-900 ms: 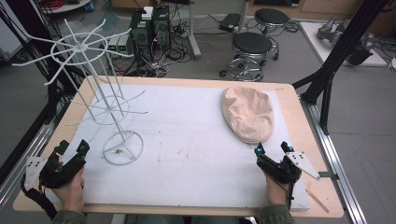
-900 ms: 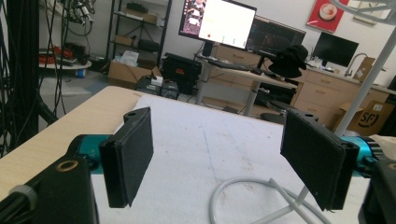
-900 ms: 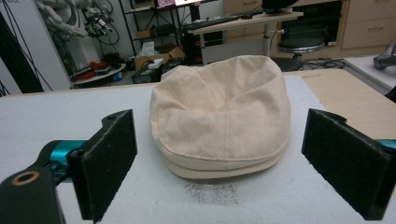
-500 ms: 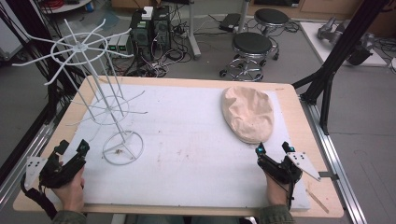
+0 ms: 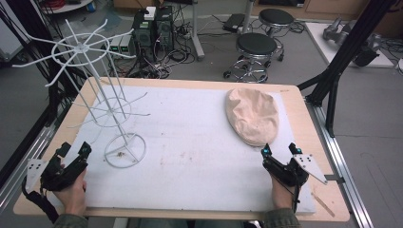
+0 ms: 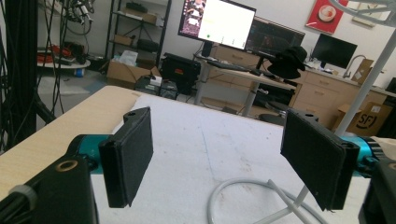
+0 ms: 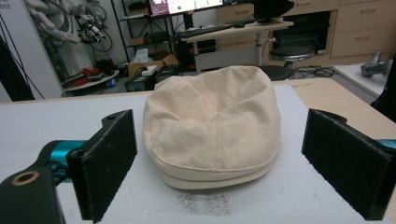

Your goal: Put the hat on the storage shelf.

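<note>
Down at the near right corner of the table (image 5: 199,81), the right gripper (image 5: 281,151) sits low over the white mat (image 5: 199,156) with its jaws spread about as wide as they go and nothing between them. It's pointed straight at the beige flat cap (image 5: 252,115), which lies on the mat just past the jaw tips, near but not touching. From the right gripper view the cap (image 7: 212,123) sits centred in the gap ahead of the two black pads (image 7: 109,161), brim edge facing the camera, crown a bit dented, with a small dark smudge on the mat right in front of it. Over on the near left corner, the left gripper (image 5: 73,151) is in the same kind of pose, jaws wide apart and holding nothing, a hand (image 5: 72,197) wrapped round its body. Just beyond it is the round wire base of the white wire hat stand (image 5: 109,114), which rises upright from the mat's left side with spokes fanning out at two levels. In the left gripper view the base ring (image 6: 243,198) curves between the pads. Cap and stand are well apart, on opposite sides of the mat.
</note>
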`<state>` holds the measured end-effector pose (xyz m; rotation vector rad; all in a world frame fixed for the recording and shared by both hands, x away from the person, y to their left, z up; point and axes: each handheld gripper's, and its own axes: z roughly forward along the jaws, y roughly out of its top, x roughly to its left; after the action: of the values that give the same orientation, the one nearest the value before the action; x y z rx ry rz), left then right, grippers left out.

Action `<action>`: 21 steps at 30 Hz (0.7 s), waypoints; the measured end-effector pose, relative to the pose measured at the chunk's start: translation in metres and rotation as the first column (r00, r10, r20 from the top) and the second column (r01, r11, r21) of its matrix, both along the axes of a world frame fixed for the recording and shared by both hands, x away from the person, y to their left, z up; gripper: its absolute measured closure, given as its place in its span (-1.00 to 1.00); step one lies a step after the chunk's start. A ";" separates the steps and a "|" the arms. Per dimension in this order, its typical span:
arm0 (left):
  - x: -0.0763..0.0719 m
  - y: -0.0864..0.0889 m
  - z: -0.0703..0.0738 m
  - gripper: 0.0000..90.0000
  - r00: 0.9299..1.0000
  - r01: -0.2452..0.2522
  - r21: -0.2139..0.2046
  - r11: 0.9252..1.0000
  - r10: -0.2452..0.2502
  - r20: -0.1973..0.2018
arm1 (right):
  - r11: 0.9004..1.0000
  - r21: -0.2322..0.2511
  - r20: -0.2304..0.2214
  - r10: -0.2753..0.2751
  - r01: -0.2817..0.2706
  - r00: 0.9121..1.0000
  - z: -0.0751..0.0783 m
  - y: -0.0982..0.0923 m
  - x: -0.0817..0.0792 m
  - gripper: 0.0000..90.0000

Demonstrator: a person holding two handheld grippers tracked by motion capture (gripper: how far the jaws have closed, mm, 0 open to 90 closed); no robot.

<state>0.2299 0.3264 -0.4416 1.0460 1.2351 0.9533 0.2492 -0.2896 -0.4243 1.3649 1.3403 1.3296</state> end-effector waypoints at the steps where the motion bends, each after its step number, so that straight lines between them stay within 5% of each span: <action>1: 0.000 0.000 0.000 -0.43 1.000 0.001 0.002 1.000 -0.001 0.000 | 1.000 0.000 0.000 0.000 0.000 1.000 0.000 0.000 0.000 -0.79; 8: 0.003 0.001 0.000 -0.44 1.000 -0.001 0.000 1.000 0.001 -0.006 | 0.998 -0.054 -0.028 0.043 -0.044 0.999 0.006 0.000 0.010 -0.79; 21: 0.004 -0.001 -0.001 -0.44 1.000 0.010 0.003 1.000 -0.010 -0.002 | 0.997 -0.059 -0.048 0.049 -0.052 0.998 0.026 -0.003 0.036 -0.79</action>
<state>0.2342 0.3256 -0.4427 1.0552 1.2291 0.9472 0.2853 -0.2923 -0.3982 1.3361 1.4437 1.2869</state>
